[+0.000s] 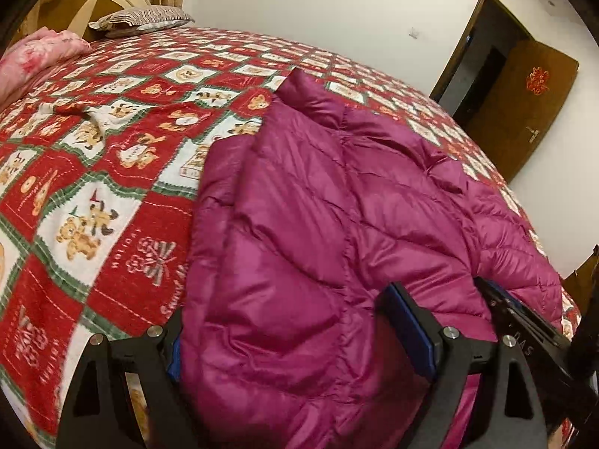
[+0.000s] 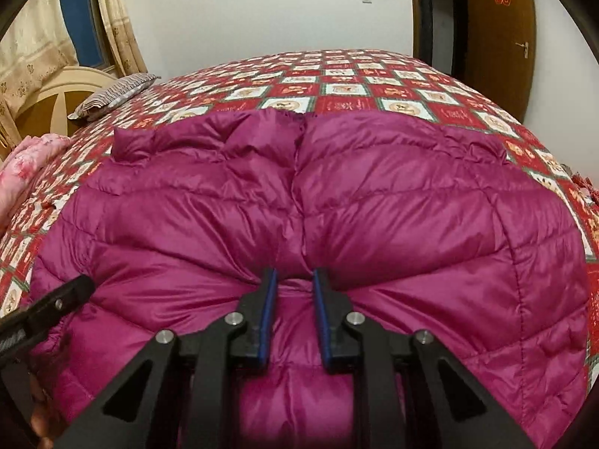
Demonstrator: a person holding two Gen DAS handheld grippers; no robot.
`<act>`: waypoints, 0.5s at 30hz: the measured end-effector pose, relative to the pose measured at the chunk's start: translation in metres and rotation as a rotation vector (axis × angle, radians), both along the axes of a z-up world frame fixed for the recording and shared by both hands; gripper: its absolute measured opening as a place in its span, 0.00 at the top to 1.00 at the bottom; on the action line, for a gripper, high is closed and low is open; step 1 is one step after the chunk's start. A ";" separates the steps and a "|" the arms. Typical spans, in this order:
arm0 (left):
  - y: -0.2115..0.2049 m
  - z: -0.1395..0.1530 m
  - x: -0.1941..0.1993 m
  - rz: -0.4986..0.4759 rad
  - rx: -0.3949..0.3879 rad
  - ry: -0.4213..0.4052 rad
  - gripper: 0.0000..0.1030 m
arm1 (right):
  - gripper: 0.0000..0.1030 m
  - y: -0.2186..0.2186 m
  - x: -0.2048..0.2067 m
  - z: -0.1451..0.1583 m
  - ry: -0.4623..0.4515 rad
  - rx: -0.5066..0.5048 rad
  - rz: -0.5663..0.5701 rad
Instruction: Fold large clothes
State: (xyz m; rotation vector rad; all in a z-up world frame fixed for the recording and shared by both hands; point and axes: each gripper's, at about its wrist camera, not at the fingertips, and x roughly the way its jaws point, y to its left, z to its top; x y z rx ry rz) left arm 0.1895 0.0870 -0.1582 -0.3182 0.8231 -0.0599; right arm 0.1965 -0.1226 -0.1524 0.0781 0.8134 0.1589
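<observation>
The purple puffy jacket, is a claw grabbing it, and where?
Yes. The right claw pinches a bunched fold at the near edge of the purple jacket. The left claw straddles the near edge with its fingers wide apart, gripping nothing.

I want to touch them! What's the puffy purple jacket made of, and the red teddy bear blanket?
The jacket looks like thin, shiny nylon or polyester with soft filling: it gleams, crinkles, and bulges between stitched lines. The blanket looks like matte, fuzzy woven cotton or fleece; I can't tell which.
</observation>
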 end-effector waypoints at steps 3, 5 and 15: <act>0.000 -0.002 0.004 0.019 -0.041 -0.016 0.13 | 0.79 0.000 -0.001 0.000 -0.004 0.002 -0.001; -0.001 -0.003 0.006 0.014 -0.065 -0.030 0.13 | 0.79 0.001 -0.001 -0.001 -0.007 -0.002 -0.001; -0.003 0.001 0.006 -0.059 -0.173 -0.030 0.40 | 0.79 0.002 -0.002 0.000 -0.009 0.002 0.000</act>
